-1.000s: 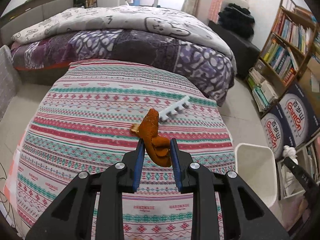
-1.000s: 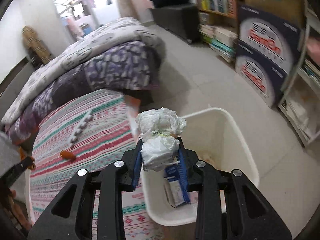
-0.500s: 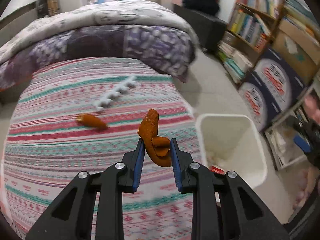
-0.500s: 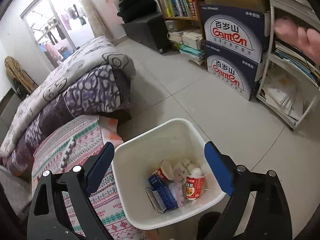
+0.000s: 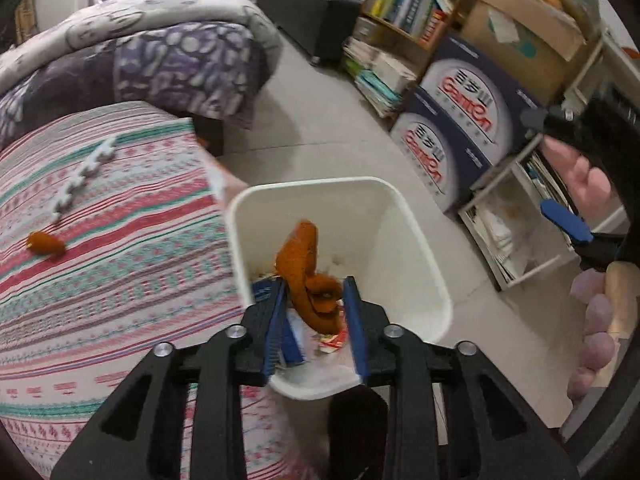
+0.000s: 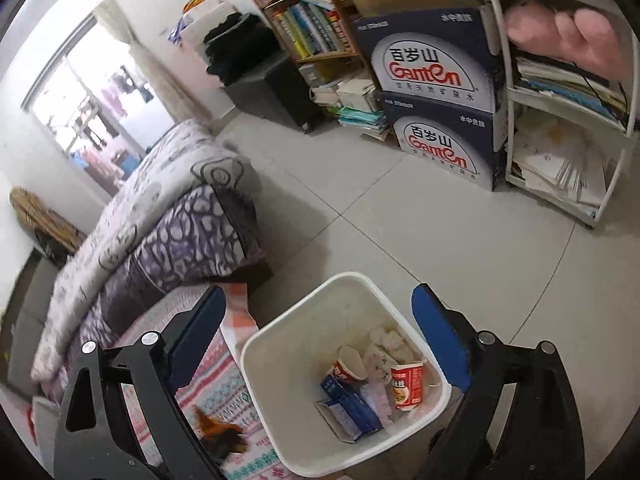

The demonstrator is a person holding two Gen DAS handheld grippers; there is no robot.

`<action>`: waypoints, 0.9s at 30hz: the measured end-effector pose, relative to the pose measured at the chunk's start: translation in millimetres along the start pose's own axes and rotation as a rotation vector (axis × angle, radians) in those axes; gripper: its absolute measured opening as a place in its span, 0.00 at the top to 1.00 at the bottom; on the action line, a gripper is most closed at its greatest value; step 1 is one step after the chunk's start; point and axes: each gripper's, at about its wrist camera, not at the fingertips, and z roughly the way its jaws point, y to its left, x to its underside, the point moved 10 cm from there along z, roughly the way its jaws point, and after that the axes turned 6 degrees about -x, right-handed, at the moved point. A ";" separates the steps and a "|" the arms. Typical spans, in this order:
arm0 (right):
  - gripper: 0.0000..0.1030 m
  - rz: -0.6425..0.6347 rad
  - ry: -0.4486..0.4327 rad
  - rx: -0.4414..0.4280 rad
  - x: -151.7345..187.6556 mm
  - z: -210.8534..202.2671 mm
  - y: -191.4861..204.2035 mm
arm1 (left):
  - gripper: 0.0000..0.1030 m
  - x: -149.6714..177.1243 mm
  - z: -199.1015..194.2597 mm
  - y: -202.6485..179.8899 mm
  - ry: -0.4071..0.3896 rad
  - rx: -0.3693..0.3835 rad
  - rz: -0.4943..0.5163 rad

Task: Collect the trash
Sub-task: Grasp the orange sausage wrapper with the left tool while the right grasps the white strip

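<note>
My left gripper [image 5: 314, 284] hangs over the white bin [image 5: 320, 182]. Its jaws are opening, and a curled orange peel [image 5: 308, 276] sits loose between the blue pads, with a gap on its right side. The right gripper [image 6: 318, 292] stands wide open and holds nothing, just above the bin's [image 6: 256, 344] rim. In the bin lie a white tissue wad [image 6: 386, 338], paper cups [image 6: 406, 386] and a blue carton [image 6: 350, 404]. A second orange peel [image 5: 46, 242] lies on the striped bedspread [image 5: 100, 300].
A white toothed plastic strip [image 5: 84, 174] lies on the bedspread beyond the peel. Folded quilts [image 5: 160, 60] are piled at the bed's far end. Blue cartons [image 5: 460, 132], a white shelf unit [image 6: 560, 160] and bookshelves [image 6: 312, 28] line the tiled floor to the right.
My left gripper swung right from above the bed to above the bin with the peel, and its jaws widened. The right gripper let the tissue wad fall into the bin and opened wide.
</note>
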 end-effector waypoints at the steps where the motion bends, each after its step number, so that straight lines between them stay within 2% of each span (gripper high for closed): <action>1: 0.12 0.013 -0.002 -0.003 -1.0 -0.5 -1.2 | 0.51 -0.7 1.2 -3.4 0.001 0.004 0.004; 2: 0.12 0.024 -0.004 -0.006 -2.3 -0.3 -2.0 | 0.45 -0.6 2.1 -7.0 0.003 0.010 0.006; 4: 0.12 0.036 -0.002 -0.014 -2.8 0.1 -1.3 | 0.41 -0.2 4.2 -10.5 0.012 0.012 0.012; 6: 0.12 0.040 0.007 -0.023 -0.7 2.5 0.8 | 0.31 -0.4 5.5 -5.8 0.014 -0.007 0.012; 9: 0.11 0.040 0.042 -0.044 7.5 10.2 9.7 | 0.30 0.6 9.1 15.0 0.025 -0.062 -0.017; 12: 0.11 0.043 0.089 -0.079 19.1 20.2 22.1 | 0.30 1.5 15.2 55.4 0.058 -0.138 -0.107; 19: 0.10 0.016 0.184 -0.128 48.2 36.4 51.4 | 0.30 7.0 24.8 171.9 0.100 -0.395 -0.331; 24: 0.10 -0.020 0.218 -0.130 58.7 44.6 65.6 | 0.30 9.9 28.8 244.6 0.108 -0.496 -0.466; 27: 0.10 -0.031 0.232 -0.134 63.3 48.7 72.2 | 0.30 10.8 30.8 279.0 0.112 -0.519 -0.549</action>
